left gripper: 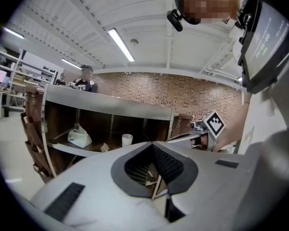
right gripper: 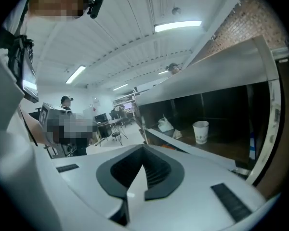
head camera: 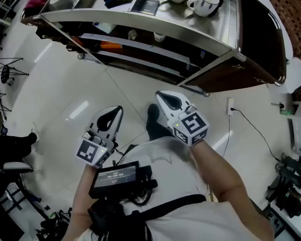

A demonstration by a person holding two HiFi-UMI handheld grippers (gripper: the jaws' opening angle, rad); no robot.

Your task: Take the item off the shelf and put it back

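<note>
A steel-topped shelf unit (head camera: 140,24) stands ahead of me. On its middle shelf sit a white paper cup (head camera: 159,36) (left gripper: 127,139) (right gripper: 200,131) and a white pouch (left gripper: 79,137) (right gripper: 165,124). Two white mugs (head camera: 203,2) and a black booklet (head camera: 145,5) rest on top. My left gripper (head camera: 118,109) (left gripper: 151,144) hangs low in front of my body, well short of the shelf, shut with nothing in it. My right gripper (head camera: 160,94) (right gripper: 143,147) is beside it, a little nearer the shelf, also shut and empty. Its marker cube (left gripper: 213,124) shows in the left gripper view.
White tiled floor (head camera: 80,99) lies between me and the shelf. A wall socket with a black cable (head camera: 230,106) is at the right, a tripod (head camera: 5,72) at the far left. A person (left gripper: 86,78) stands behind the shelf, and desks and chairs (right gripper: 116,129) are further off.
</note>
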